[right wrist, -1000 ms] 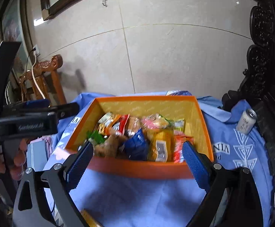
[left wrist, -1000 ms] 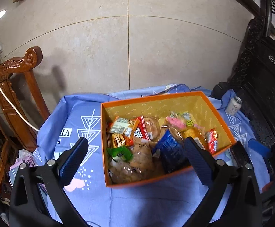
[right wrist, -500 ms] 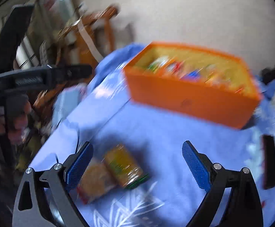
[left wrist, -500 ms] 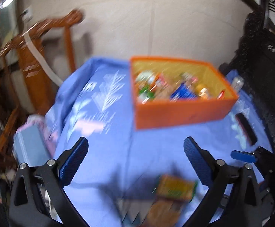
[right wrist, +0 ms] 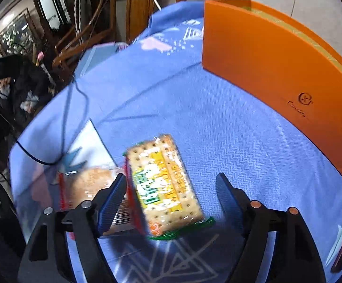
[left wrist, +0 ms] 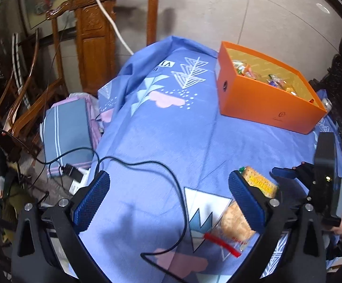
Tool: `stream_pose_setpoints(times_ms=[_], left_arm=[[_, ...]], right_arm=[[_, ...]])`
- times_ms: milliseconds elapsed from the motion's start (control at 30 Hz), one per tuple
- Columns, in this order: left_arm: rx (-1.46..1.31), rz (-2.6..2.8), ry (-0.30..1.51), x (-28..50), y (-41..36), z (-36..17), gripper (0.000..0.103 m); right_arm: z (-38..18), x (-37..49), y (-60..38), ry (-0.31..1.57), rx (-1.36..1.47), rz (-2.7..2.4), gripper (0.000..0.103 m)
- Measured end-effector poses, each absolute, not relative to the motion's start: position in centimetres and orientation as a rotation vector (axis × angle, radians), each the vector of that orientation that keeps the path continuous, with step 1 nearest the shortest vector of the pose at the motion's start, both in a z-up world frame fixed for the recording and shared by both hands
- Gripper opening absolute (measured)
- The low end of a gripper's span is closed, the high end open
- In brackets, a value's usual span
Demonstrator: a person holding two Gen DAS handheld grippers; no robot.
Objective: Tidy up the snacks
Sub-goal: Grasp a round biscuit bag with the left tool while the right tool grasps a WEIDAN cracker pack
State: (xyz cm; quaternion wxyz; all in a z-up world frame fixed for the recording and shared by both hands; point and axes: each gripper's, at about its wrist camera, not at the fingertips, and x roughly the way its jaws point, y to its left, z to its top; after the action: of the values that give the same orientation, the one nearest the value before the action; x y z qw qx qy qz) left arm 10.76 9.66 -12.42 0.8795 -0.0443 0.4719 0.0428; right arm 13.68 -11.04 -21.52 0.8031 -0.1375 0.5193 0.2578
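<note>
An orange box point(left wrist: 265, 99) holding several snack packs stands on the blue cloth at the far right; it also shows in the right wrist view point(right wrist: 277, 66). A yellow-green cracker pack point(right wrist: 164, 186) lies on the cloth between the open fingers of my right gripper point(right wrist: 171, 198). A clear bag with a round brown bun point(right wrist: 91, 184) lies just left of it. In the left wrist view the cracker pack point(left wrist: 258, 182) and the bun bag point(left wrist: 234, 224) lie by my right finger pad point(left wrist: 246, 202). My left gripper point(left wrist: 168, 202) is open and empty above the cloth.
A black cable point(left wrist: 147, 167) loops across the cloth in front of my left gripper. Carved wooden chairs point(left wrist: 95, 23) stand at the back left. A folded blue-grey cloth bundle point(left wrist: 67, 127) lies off the table's left edge. The right gripper's body point(left wrist: 321, 172) is at far right.
Both grippers have pulled back from the orange box and dropped toward the near cloth. The right gripper now straddles the cracker pack, which was farther ahead half a second ago.
</note>
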Motion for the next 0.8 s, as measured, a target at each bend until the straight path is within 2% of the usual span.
stream_pose_setpoints(times_ms=[133,200,233,500,800], left_arm=[[-0.092,0.102,0.997,10.4,10.0,-12.6,0.099],[-0.081,0.095,1.006,10.4,9.7,-12.9,0.099],[-0.074,0.087,1.010,10.4,9.4,-13.0,0.099],[0.094,-0.103,1.035,11.9,4.1,-16.2,0.099],[0.248,-0.336,1.102,12.6,-2.3,-21.1,0.099]], right_arm=[[-22.8,13.4,-10.4,1.101,-0.363,0.542,0.073],[-22.6,13.0,-10.5,1.090,-0.352,0.543,0.059],[-22.4,12.8,-10.9,1.082,-0.348,0.515,0.047],[-21.2,9.7,-18.2,1.101,-0.082,0.280,0.047],[-19.7,3.0,-20.6,1.091,0.024,0.171,0.047]])
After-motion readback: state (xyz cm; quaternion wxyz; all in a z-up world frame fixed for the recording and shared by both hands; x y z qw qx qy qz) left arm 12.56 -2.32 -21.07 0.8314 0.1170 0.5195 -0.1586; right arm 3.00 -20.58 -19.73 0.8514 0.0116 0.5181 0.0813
